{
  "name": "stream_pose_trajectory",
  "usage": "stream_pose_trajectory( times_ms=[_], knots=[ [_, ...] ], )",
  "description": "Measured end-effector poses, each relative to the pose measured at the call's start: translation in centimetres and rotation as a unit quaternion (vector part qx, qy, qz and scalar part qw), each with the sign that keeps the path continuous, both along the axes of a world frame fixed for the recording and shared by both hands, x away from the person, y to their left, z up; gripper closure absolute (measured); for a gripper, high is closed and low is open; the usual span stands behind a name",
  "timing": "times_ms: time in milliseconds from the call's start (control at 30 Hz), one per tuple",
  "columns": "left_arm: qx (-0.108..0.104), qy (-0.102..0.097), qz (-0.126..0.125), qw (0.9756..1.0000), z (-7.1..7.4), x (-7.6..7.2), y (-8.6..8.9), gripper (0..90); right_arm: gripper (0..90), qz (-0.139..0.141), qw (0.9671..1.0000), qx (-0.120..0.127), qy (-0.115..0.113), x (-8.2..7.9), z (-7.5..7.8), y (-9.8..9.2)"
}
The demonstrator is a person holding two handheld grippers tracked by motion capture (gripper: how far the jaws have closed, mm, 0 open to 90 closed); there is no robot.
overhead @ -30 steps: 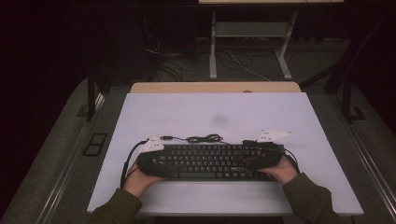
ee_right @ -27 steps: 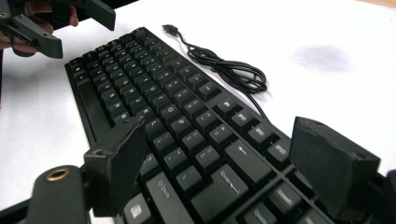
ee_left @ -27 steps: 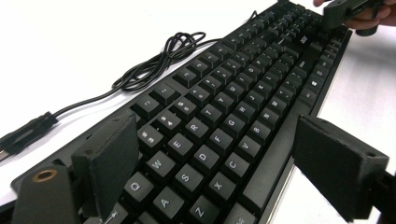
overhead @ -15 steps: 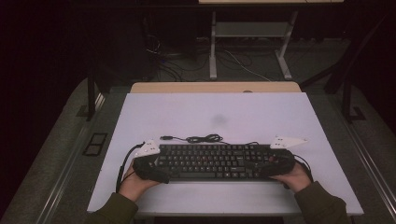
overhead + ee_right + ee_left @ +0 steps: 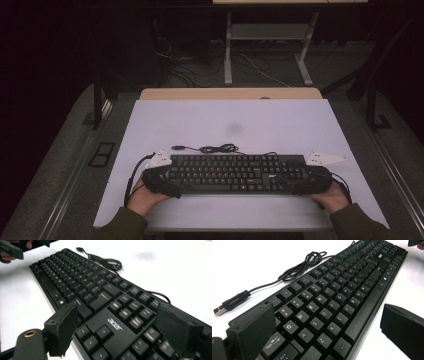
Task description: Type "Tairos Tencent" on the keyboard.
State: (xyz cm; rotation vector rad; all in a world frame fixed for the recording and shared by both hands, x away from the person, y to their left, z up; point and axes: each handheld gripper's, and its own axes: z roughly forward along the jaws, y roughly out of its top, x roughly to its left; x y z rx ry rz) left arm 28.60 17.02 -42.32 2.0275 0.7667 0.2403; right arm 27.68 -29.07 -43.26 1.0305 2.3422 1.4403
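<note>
Black keyboard (image 5: 235, 173) flat on white table (image 5: 280, 125), cable (image 5: 212, 148) coiled behind. Left tongs (image 5: 161, 181) just opening, jaws wide astride left end. Right tongs (image 5: 311, 181) open astride right end, gripping nothing.

Black keyboard (image 5: 332, 302) lying between wide-open jaws just opened, its coiled cable (image 5: 299, 265) and USB plug (image 5: 220, 310) beside

Dim high view, dark surround; bright, slightly blurred gripper views.
</note>
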Motion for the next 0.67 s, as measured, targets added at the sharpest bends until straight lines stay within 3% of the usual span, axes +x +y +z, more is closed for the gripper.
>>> stream_pose_trajectory(
  times_ms=[300,667],
  knots=[
    [-0.002,-0.001,0.003,1.0,-0.1,0.1,0.2,0.0,17.5,-0.01,0.9999,0.003,0.004,-0.4,-0.4,-1.3],
    [-0.005,0.001,0.005,1.0,-0.2,0.2,0.3,0.0,16.8,-0.009,0.9999,0.004,0.001,-0.3,-0.5,-1.3]
  ],
)
